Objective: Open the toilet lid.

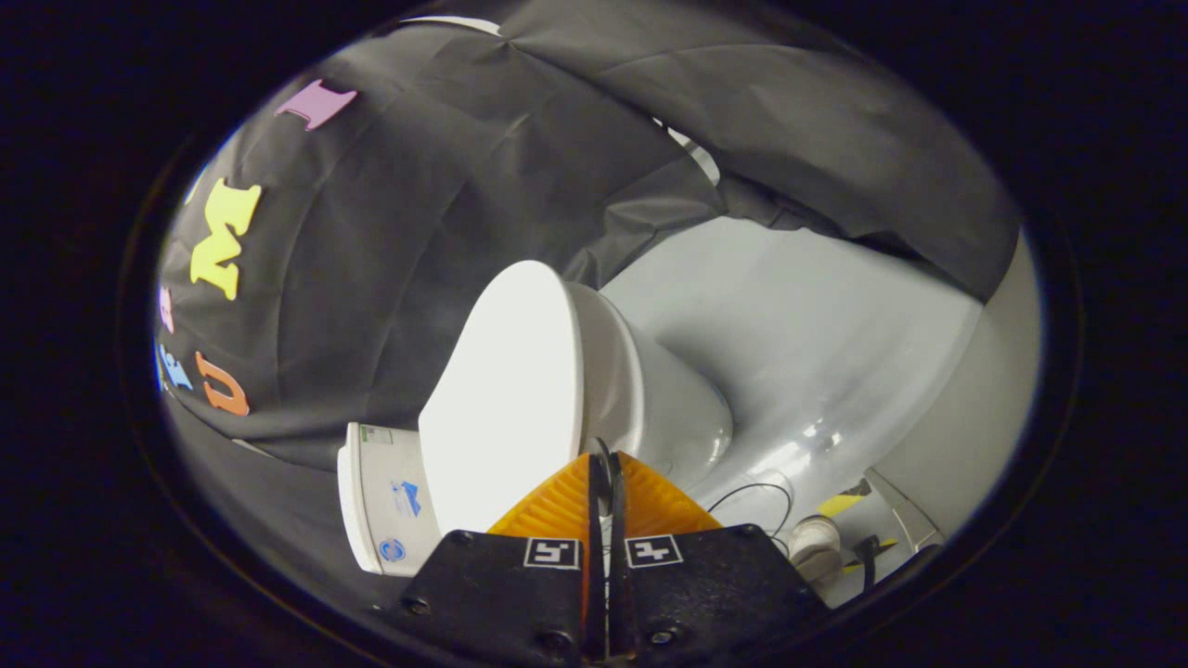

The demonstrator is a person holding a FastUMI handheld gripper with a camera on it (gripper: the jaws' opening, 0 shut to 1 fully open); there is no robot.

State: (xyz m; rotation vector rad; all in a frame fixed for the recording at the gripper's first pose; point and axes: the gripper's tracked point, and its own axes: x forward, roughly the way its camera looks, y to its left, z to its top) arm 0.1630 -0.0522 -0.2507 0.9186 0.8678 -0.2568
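gripper at the toilet lid's edge

the gripper point(605, 461) has its fingers pressed together, tips right at the rim of the white toilet lid point(506, 399), nothing visibly clamped between them. the lid lies against the bowl point(664, 399); the tank point(380, 501) sits beside it. a thin black cable point(756, 490) loops on the grey floor point(817, 343).

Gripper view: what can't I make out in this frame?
- Hand-held gripper: fingers nearly together at the toilet lid edge; the contact spot is covered by the fingers, so a grip can't be confirmed.
- Toilet bowl: its inside is hidden behind the lid.
- Tank: its label is too small; the lower part is hidden by the gripper body.
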